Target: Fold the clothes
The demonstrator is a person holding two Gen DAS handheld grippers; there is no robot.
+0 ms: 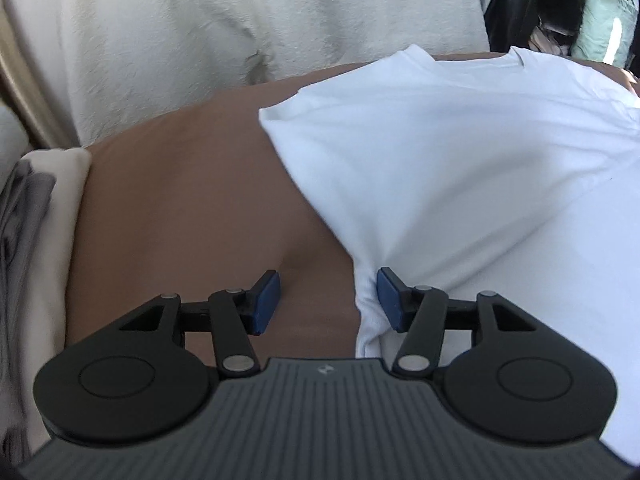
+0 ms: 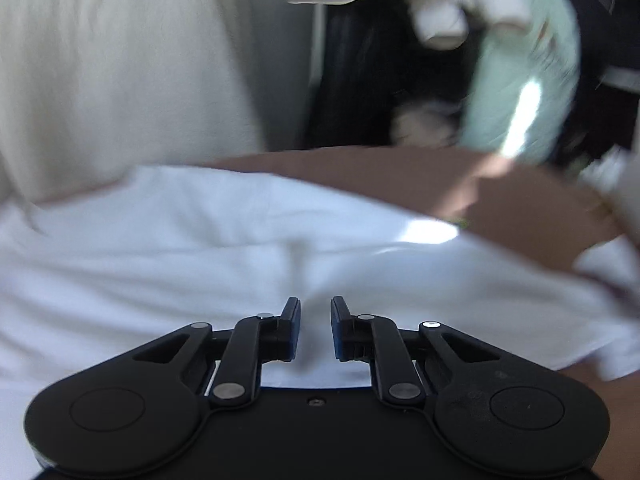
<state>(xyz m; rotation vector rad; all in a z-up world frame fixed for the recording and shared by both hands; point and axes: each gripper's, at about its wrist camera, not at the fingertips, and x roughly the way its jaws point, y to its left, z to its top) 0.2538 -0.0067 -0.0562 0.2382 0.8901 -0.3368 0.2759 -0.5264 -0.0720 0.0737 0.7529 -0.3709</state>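
A white T-shirt (image 1: 460, 168) lies spread on a brown surface (image 1: 192, 216), its collar toward the far right. My left gripper (image 1: 326, 300) is open at the shirt's left edge; a bunched fold of the cloth sits against the right pad (image 1: 386, 296), and the left pad is over bare brown surface. In the right wrist view the same shirt (image 2: 200, 248) fills the lower half. My right gripper (image 2: 316, 326) hovers over the cloth with its jaws a narrow gap apart and nothing between them. That view is blurred.
A cream blanket (image 1: 220, 32) hangs behind the surface. Folded grey and cream cloth (image 1: 36, 216) is stacked at the left. Dark and mint-green clothes (image 2: 520, 80) are piled at the far right beyond the brown surface (image 2: 520, 200).
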